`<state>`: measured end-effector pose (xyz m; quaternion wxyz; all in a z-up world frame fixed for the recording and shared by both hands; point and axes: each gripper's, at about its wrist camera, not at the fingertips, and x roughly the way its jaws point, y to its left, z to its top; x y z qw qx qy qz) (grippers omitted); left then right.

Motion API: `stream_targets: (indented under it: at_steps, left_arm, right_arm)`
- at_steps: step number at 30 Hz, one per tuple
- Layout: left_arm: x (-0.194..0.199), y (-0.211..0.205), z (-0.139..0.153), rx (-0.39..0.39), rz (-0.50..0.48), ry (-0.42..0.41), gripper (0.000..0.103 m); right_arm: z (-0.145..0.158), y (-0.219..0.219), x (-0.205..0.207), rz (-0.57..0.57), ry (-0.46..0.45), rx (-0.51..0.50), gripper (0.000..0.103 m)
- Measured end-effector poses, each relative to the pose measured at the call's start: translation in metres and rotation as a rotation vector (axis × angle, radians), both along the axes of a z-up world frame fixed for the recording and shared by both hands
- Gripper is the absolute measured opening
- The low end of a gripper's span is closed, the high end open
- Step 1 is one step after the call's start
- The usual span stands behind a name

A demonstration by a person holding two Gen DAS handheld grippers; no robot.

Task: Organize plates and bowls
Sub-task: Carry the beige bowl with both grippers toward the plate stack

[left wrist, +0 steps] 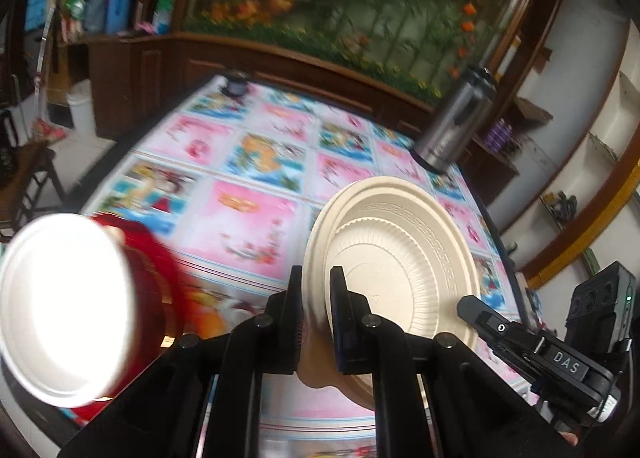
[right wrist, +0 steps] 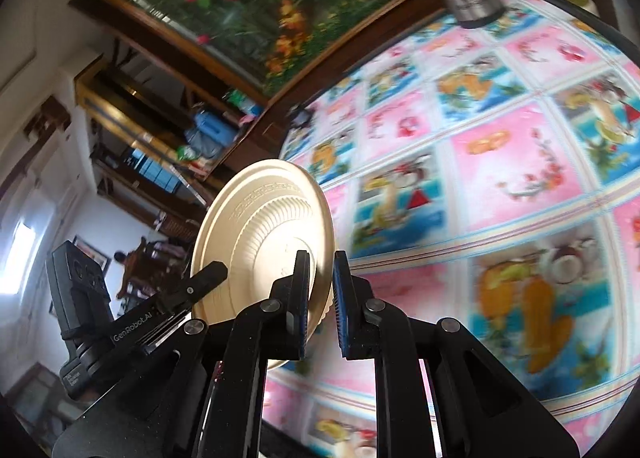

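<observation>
My left gripper is clamped on the rim of the cream plates, two nested, held on edge above the tablecloth. My right gripper pinches the opposite rim. Red bowl at left, flask behind.

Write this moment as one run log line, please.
left gripper: shut on beige plates | right gripper: shut on same rim | plates: tilted above table | red bowl: nearby
</observation>
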<state>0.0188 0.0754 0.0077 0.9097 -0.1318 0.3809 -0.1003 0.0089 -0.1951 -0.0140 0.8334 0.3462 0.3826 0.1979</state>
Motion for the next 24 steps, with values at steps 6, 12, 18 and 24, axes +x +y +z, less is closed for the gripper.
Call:
stream_targets:
  at_steps: [6, 12, 18, 24]
  left_arm:
    - [-0.015, 0.035, 0.011, 0.016, 0.065, -0.051, 0.010]
    - [-0.027, 0.063, 0.019, 0.025, 0.114, -0.088, 0.010]
    - [-0.037, 0.083, 0.021, 0.021, 0.148, -0.108, 0.010]
    - [-0.044, 0.102, 0.023, 0.012, 0.179, -0.118, 0.010]
  right_arm:
    - [0.012, 0.043, 0.004, 0.077, -0.026, -0.009, 0.012]
    - [0.017, 0.079, 0.008, 0.130, -0.031, -0.028, 0.012]
    - [0.023, 0.108, 0.010, 0.171, -0.040, -0.041, 0.012]
    - [0.028, 0.132, 0.009, 0.206, -0.043, -0.048, 0.012]
